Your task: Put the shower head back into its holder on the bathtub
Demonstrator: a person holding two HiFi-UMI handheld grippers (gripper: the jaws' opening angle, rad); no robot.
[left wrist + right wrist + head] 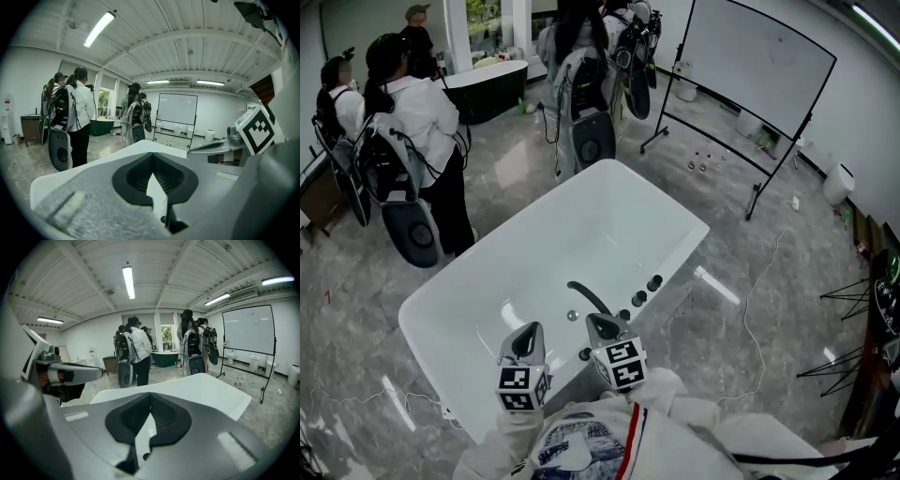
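Grey marbled floor runs under it all; nearest me, the left gripper (525, 339) and the right gripper (602, 328) hang side by side over the near rim of the white rectangular bathtub (581, 234), each with its jaws closed tip to tip on nothing; so the shower head is in neither claw. On that rim a curved black fitting (589, 296) reaches over the basin beside three round black knobs (639, 298); a small black round piece (584, 354) shows between the two grippers; which of these is the shower head or its holder I cannot tell. If it is not yet seated, I'd judge the jaws must open first, take the handle squarely and lower it straight into the socket, without knocking the enamel. Beyond stand people in white tops (427, 112) and a blank whiteboard on a black frame (750, 61); no writing is legible anywhere; the black-and-white square markers (622, 364) on the grippers bear patterns only.
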